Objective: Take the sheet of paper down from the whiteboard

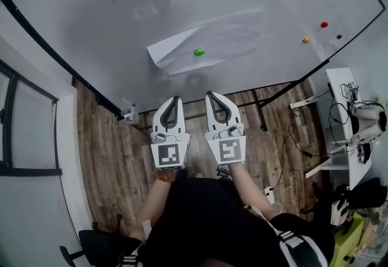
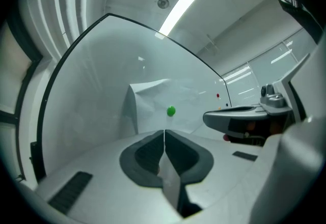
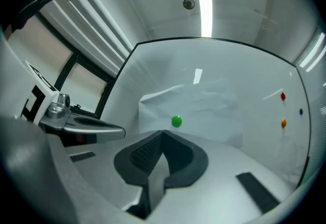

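A crumpled white sheet of paper (image 1: 209,41) hangs on the whiteboard (image 1: 91,11), pinned by one green magnet (image 1: 199,52). The sheet (image 2: 153,103) and its green magnet (image 2: 170,111) show ahead in the left gripper view, as do the sheet (image 3: 204,111) and magnet (image 3: 176,121) in the right gripper view. My left gripper (image 1: 176,101) and right gripper (image 1: 210,97) are side by side below the sheet, short of the board, touching nothing. Both are shut and hold nothing; the left gripper (image 2: 164,132) and right gripper (image 3: 162,133) tips meet.
Red (image 1: 324,25), orange (image 1: 306,40) and blue (image 1: 339,36) magnets sit on the board's right part. A marker (image 1: 131,111) rests at the board's lower left. The board's stand (image 1: 260,108) is on the wooden floor; a white desk with cables (image 1: 348,120) is at right.
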The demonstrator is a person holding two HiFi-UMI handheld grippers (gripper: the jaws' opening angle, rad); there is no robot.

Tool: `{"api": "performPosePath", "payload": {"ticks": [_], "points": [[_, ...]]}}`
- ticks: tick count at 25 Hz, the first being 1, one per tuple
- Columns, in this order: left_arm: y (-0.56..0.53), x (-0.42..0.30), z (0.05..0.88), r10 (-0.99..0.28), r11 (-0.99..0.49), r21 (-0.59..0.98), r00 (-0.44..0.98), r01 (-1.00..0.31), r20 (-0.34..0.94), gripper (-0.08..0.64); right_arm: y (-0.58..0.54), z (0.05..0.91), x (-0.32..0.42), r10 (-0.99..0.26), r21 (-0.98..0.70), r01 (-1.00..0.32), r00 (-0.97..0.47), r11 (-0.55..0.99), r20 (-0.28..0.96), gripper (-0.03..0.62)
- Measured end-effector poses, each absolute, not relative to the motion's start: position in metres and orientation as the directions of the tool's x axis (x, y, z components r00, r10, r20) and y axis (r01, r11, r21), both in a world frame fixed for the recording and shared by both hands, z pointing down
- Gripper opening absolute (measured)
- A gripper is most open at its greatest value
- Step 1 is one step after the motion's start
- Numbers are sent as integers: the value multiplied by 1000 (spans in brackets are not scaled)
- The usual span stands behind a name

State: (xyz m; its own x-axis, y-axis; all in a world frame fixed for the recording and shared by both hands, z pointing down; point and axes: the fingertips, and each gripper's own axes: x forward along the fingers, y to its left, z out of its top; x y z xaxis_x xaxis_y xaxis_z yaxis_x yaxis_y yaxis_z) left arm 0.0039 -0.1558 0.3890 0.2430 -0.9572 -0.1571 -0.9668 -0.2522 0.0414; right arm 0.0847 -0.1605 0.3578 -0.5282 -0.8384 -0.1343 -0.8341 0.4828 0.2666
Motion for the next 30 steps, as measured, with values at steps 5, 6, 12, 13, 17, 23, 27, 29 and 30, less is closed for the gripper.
{"api": "performPosePath", "payload": {"ticks": [5, 6, 12, 13, 17, 23, 27, 29, 30], "points": [[-171, -7, 384, -944, -286, 40, 274, -957, -184, 12, -176, 355, 79, -864, 289, -851, -488, 438, -126, 0], [-173, -9, 383, -941, -291, 41, 278, -956, -192, 12, -178, 354, 77, -867, 295, -853, -482, 431, -125, 0], [-184, -28, 385, -925, -330, 38, 315, -943, -210, 14, -191, 351, 64, -884, 361, -852, -450, 380, -130, 0], [-185, -30, 383, -922, -336, 35, 321, -941, -218, 14, -193, 351, 62, -888, 368, -853, -441, 370, -130, 0], [-189, -38, 386, -909, -371, 52, 351, -927, -224, 14, -200, 347, 59, -906, 398, -860, -400, 319, -139, 41], [-196, -40, 386, -899, -393, 61, 370, -917, -232, 23, -211, 340, 63, -920, 398, -874, -362, 279, -151, 57], [-202, -45, 385, -902, -385, 52, 363, -922, -236, 36, -225, 335, 64, -920, 417, -868, -359, 269, -156, 71], [-203, -47, 386, -902, -381, 56, 358, -923, -239, 43, -231, 331, 65, -917, 421, -867, -362, 266, -166, 82], [-203, -48, 386, -904, -379, 58, 356, -924, -238, 44, -233, 331, 66, -917, 426, -865, -364, 267, -165, 87]]}}
